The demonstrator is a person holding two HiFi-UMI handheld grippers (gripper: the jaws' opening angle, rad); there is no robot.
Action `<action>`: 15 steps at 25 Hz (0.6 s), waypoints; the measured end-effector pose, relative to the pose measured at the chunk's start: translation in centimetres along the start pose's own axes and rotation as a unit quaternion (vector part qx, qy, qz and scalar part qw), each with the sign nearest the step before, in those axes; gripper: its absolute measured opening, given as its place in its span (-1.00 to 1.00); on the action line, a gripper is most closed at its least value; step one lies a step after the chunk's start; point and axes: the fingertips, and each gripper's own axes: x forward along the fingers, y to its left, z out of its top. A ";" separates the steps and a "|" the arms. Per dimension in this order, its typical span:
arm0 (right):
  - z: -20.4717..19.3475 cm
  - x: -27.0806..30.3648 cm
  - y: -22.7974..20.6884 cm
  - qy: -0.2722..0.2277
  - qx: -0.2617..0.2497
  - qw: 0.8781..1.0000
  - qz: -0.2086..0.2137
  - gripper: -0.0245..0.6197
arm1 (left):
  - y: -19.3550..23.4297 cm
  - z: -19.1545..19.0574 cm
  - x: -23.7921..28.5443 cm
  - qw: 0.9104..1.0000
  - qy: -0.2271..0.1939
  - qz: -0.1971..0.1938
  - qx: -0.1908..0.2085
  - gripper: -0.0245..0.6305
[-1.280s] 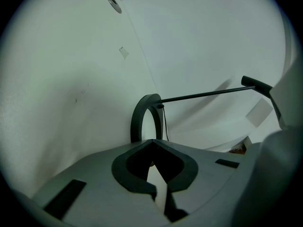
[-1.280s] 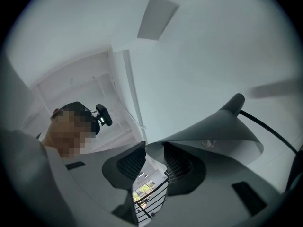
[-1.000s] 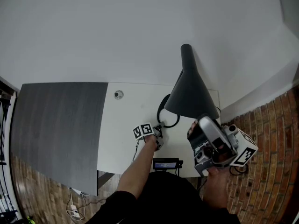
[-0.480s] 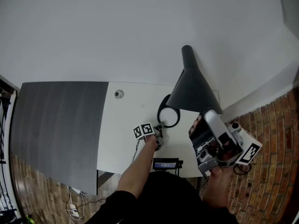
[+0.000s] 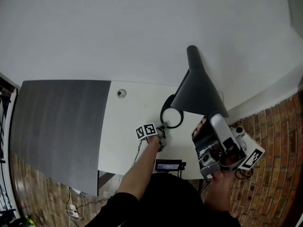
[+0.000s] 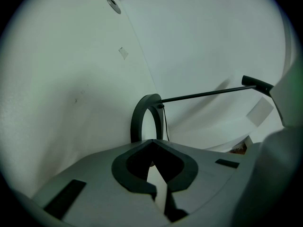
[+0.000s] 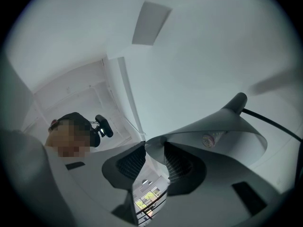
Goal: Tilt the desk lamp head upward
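Note:
A desk lamp stands on the white desk (image 5: pixel 128 126). It has a dark conical shade (image 5: pixel 196 93), a ring-shaped base (image 5: pixel 162 117) and a thin rod (image 6: pixel 203 94). My left gripper (image 5: pixel 162 130) sits at the ring's near edge. In the left gripper view its jaws (image 6: pixel 154 157) are closed down where the ring base (image 6: pixel 140 119) runs in between them. My right gripper (image 5: pixel 202 126) is at the shade's lower rim. In the right gripper view the rim of the shade (image 7: pixel 213 126) lies between the ribbed pads, with the gripper (image 7: pixel 154 160) shut on it. A bulb (image 7: pixel 213 138) shows inside.
A dark grey mat (image 5: pixel 57 126) covers the desk's left part. A round cable grommet (image 5: pixel 121 93) sits near the back edge. A small device with a display (image 5: pixel 168 166) hangs at the front edge. Brick floor (image 5: pixel 274 164) lies to the right, a white wall behind.
My right gripper has moved right and slightly down with the shade's rim in it, and the shade has swung with it. The left gripper has stayed at the ring base.

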 end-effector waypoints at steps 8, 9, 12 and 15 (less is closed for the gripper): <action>0.0 -0.1 0.1 -0.001 -0.024 1.000 -0.006 -0.60 | 0.0 -0.1 0.0 1.000 -0.001 0.000 0.001 -0.90; 0.1 -0.1 0.1 -0.001 -0.023 1.000 -0.007 -0.60 | -0.1 -0.1 0.1 1.000 -0.001 0.000 0.001 -0.90; 0.4 0.3 0.2 -0.002 -0.017 1.000 -0.010 -0.60 | -0.1 -0.1 0.0 1.000 -0.001 0.001 0.002 -0.90; 0.8 0.7 0.4 -0.006 -0.011 1.000 -0.007 -0.60 | -0.1 0.0 -0.1 1.000 -0.001 0.001 0.003 -0.90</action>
